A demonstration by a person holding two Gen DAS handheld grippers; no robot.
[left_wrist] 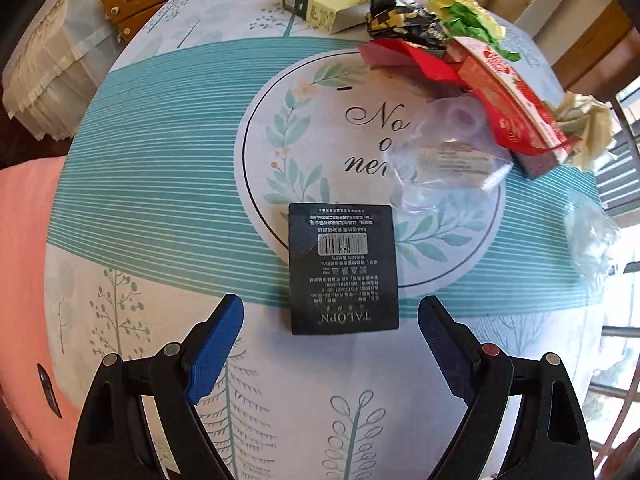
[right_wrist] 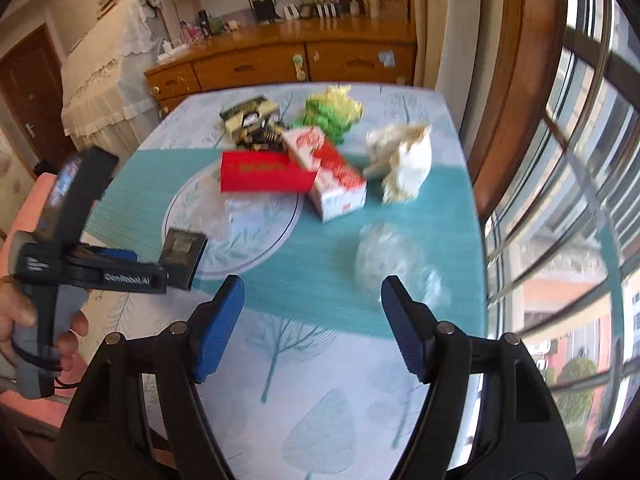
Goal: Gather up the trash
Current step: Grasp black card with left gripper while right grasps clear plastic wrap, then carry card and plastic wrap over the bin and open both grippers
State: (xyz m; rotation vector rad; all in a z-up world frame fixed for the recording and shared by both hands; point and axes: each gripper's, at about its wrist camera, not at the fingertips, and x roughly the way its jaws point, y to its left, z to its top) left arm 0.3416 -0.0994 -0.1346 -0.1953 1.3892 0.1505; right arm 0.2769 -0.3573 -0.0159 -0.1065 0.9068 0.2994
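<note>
Trash spread over tablecloth [left_wrist: 152, 152], none picked up yet, no bin in view. Left gripper [left_wrist: 330, 316] wide open, empty, lined up on black card [left_wrist: 343, 270] lying flat just ahead, near edge of card between the fingertips. Right gripper [right_wrist: 313, 300] also open and empty, hovering above table, clear plastic bag [right_wrist: 394, 262] just beyond its right finger; view blurred, so detail poor. Same view also catches left gripper from the side, held by a hand [right_wrist: 24, 320] at left edge of table. Past the card: clear plastic wrapper [left_wrist: 444, 152] in middle of printed circle, then heap of red flat packet [left_wrist: 408, 58], red-and-white carton [left_wrist: 512, 108], black-and-gold foil [left_wrist: 404, 16], green-and-yellow crumpled paper [left_wrist: 468, 16], dark green box [left_wrist: 324, 0] at far end, crumpled cream paper [left_wrist: 584, 128] toward window side. Likely next: closing on card. Risks: card flat and thin, fingers may slide over it or push it away instead of gripping; pinching cloth along with it could drag cloth and shift heap; clear bag light and slippery, could slip from a shallow pinch or slide off table edge near window.
</note>
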